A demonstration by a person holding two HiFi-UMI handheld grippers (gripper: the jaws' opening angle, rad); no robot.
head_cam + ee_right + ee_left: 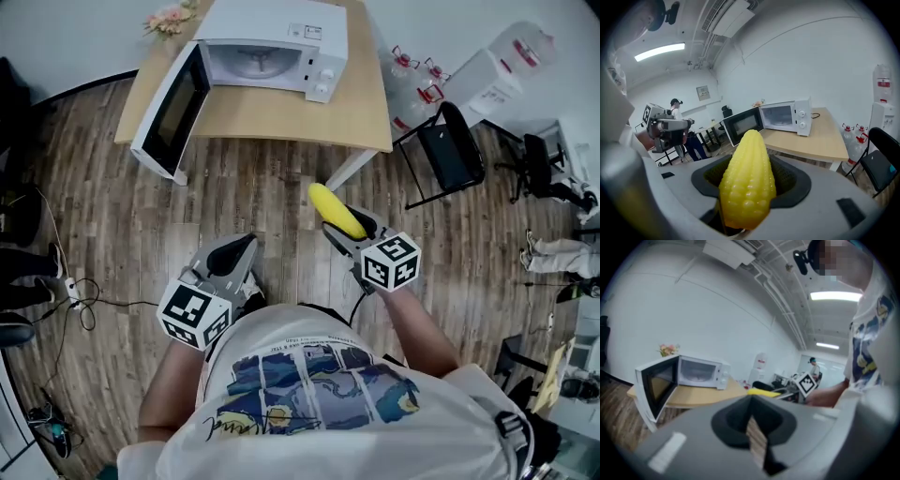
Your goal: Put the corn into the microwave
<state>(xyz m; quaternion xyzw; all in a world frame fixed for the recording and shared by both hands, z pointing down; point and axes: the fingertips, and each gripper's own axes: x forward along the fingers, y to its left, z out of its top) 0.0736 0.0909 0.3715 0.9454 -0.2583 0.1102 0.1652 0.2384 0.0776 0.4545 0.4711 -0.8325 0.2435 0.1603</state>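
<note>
Now | right tongs [345, 228] grip corn [335, 209], tip aimed upper left | open microwave [267, 47] well beyond | left tongs [236, 251] clenched, empty

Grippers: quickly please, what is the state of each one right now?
Left gripper: closed, jaws together, nothing between them.
Right gripper: closed on the corn, holding it.

The microwave [277, 42] stands on the table [281, 114], its door [173, 108] swung wide open to the left. Over the plank floor [122, 244], well short of the table, the right gripper [342, 230] holds the corn [336, 211] in its jaws. The left gripper [234, 258] is beside it, nearer the person's shirt [319, 384].
</note>
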